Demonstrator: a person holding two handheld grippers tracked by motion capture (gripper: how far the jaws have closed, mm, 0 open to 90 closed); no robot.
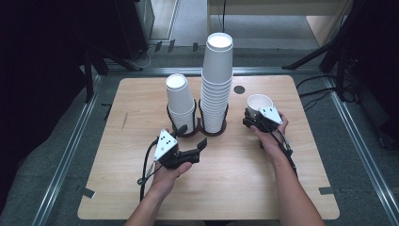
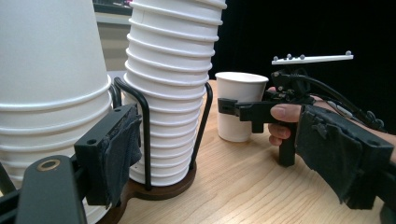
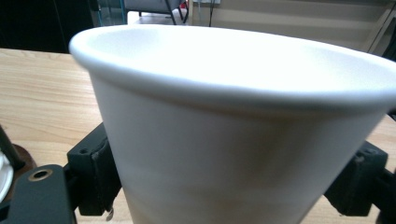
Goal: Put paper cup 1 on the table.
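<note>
A single white paper cup [image 1: 259,102] stands upright on the wooden table [image 1: 226,188] at the right. My right gripper [image 1: 259,115] is shut on it, and in the right gripper view the black pads [image 3: 100,172] press on both sides of the cup [image 3: 224,140]. Left of it a dark holder [image 1: 197,130] carries a short stack of cups [image 1: 179,101] and a tall stack [image 1: 217,84]. My left gripper [image 1: 192,136] lies level just in front of the holder, open, with nothing between its jaws. Its left pad [image 2: 119,154] sits close to the short stack [image 2: 46,84].
A small dark round spot [image 1: 239,89] marks the table behind the single cup. Metal rails [image 1: 70,155] run along the table's sides, and black stand legs [image 1: 310,59] spread on the floor at the back. The wood in front of both hands is bare.
</note>
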